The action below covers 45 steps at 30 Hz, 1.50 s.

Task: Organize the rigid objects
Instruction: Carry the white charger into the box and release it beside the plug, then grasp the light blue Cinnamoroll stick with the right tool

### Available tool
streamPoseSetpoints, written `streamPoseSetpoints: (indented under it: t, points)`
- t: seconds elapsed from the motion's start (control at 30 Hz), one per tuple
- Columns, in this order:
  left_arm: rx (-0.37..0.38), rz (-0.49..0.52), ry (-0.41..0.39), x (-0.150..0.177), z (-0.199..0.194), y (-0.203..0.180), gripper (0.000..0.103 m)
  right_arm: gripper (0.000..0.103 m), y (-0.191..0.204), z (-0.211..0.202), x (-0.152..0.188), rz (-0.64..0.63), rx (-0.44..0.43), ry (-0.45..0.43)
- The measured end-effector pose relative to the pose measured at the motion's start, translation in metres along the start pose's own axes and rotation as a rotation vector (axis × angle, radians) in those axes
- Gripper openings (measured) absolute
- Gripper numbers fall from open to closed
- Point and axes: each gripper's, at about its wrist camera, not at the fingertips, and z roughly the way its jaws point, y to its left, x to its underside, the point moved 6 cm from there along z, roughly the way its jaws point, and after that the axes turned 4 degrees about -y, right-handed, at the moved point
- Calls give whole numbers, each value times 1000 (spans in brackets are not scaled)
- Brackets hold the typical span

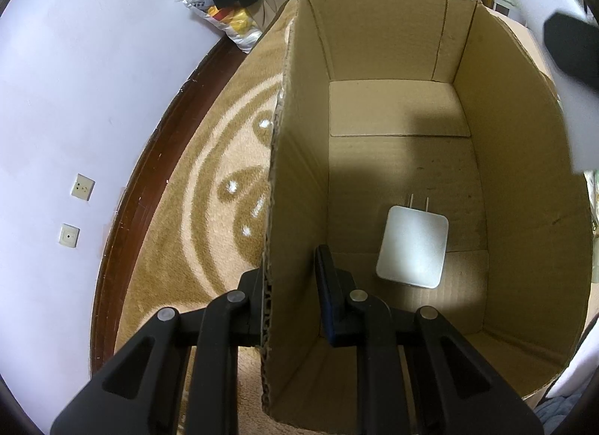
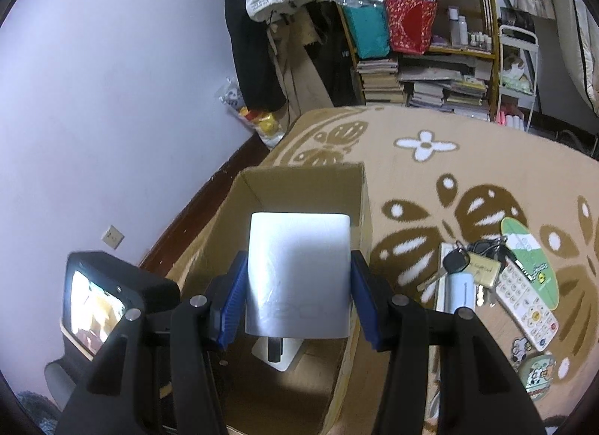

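White box (image 2: 299, 270) is being held over the cardboard box (image 2: 262, 188).
The right gripper (image 2: 297, 304) is squeezing it between its blue pads (image 2: 232, 300). The left gripper (image 1: 288, 277) is pinching the cardboard wall, maybe loosely. A white charger (image 1: 411, 251) is lying inside. Keys (image 2: 471, 259) are sitting on the rug (image 2: 486, 173).

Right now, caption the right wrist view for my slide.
Right gripper holds a white box above the open cardboard box, keys waiting on the rug.

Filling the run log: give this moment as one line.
left gripper: astride cardboard box wall | right gripper: shut on white block, above box | in box: charger
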Motion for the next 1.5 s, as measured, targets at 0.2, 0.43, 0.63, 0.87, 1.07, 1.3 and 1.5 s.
streamPoseSetpoints:
  t: [0.2, 0.43, 0.63, 0.87, 1.07, 1.3, 1.5]
  points:
    - [8, -10, 3, 0, 2, 4, 19, 55, -1, 8, 9, 27, -12, 24]
    - [15, -10, 4, -2, 3, 4, 19, 55, -4, 15, 17, 41, -6, 50]
    - [53, -29, 23, -2, 5, 6, 19, 57, -9, 3, 9, 84, -25, -4]
    - [12, -15, 4, -5, -3, 7, 19, 89, -33, -18, -12, 112, 22, -78]
    - [11, -20, -10, -5, -7, 6, 19, 93, -74, -23, -12, 111, 133, -79]
    - [-2, -3, -2, -1, -5, 1, 19, 93, -117, -27, 5, 122, 219, -93]
    - [-3, -1, -1, -2, -3, -1, 19, 93, -139, -16, 28, 183, 233, -59]
